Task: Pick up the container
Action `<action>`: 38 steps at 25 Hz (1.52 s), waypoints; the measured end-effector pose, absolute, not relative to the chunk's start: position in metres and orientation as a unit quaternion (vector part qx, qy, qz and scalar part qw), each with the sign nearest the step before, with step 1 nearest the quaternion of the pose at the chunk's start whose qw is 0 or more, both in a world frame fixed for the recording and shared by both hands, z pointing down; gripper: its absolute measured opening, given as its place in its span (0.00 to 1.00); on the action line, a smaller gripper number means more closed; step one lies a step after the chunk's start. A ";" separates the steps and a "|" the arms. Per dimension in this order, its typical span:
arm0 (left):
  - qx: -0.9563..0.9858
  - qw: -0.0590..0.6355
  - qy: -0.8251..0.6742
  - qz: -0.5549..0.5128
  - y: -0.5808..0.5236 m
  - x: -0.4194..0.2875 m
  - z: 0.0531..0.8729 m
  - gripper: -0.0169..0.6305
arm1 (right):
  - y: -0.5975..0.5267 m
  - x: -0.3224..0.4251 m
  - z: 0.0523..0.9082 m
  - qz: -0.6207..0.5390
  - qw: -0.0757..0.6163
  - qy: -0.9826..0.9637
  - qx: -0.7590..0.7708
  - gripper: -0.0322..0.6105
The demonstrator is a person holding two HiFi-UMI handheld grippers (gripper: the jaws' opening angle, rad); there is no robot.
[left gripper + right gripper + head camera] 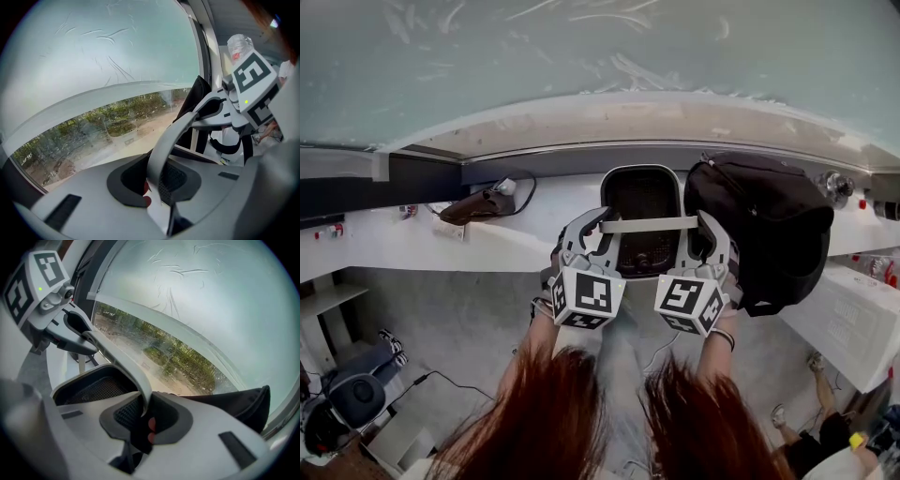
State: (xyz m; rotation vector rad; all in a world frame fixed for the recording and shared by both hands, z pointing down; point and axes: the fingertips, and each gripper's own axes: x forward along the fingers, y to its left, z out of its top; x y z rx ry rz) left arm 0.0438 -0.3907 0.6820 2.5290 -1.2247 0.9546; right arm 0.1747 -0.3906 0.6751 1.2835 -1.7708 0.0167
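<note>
The container (pixel 641 171) is a white basket lined with black mesh, sitting at the white window ledge (pixel 497 246). Its white band handle (pixel 649 224) spans the opening. My left gripper (pixel 602 229) is shut on the handle's left end and my right gripper (pixel 698 229) on its right end. In the left gripper view the handle (pixel 169 138) runs up from between the jaws of the left gripper (pixel 157 188) toward the right gripper (pixel 220 110). The right gripper view shows the handle (pixel 125 365) pinched in the right gripper (pixel 143 423), with the mesh (pixel 93 390) below. Whether the container touches the ledge, I cannot tell.
A black backpack (pixel 766 230) stands against the container's right side. A brown object with a black cable (pixel 484 204) lies on the ledge to the left. The large window pane (pixel 581 47) rises right behind. Floor and a chair (pixel 352 394) lie far below.
</note>
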 end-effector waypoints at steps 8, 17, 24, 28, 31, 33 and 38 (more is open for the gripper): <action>0.847 0.077 -0.420 0.317 -0.383 0.036 0.668 0.13 | -0.382 0.169 0.665 0.001 0.443 -0.723 0.530 0.16; 0.846 0.064 -0.429 0.310 -0.372 0.034 0.643 0.13 | -0.369 0.167 0.642 0.001 0.426 -0.724 0.542 0.16; 0.843 0.054 -0.443 0.300 -0.363 0.031 0.611 0.13 | -0.358 0.165 0.612 -0.004 0.412 -0.725 0.552 0.16; 0.841 0.046 -0.451 0.295 -0.356 0.031 0.592 0.13 | -0.350 0.166 0.594 -0.008 0.403 -0.724 0.560 0.16; 0.840 0.043 -0.456 0.292 -0.349 0.030 0.580 0.13 | -0.343 0.166 0.582 -0.008 0.395 -0.723 0.567 0.16; 0.839 0.041 -0.458 0.290 -0.345 0.030 0.572 0.13 | -0.338 0.166 0.575 -0.009 0.391 -0.723 0.569 0.16; 0.838 0.033 -0.467 0.282 -0.337 0.030 0.552 0.13 | -0.328 0.165 0.556 -0.014 0.382 -0.726 0.572 0.16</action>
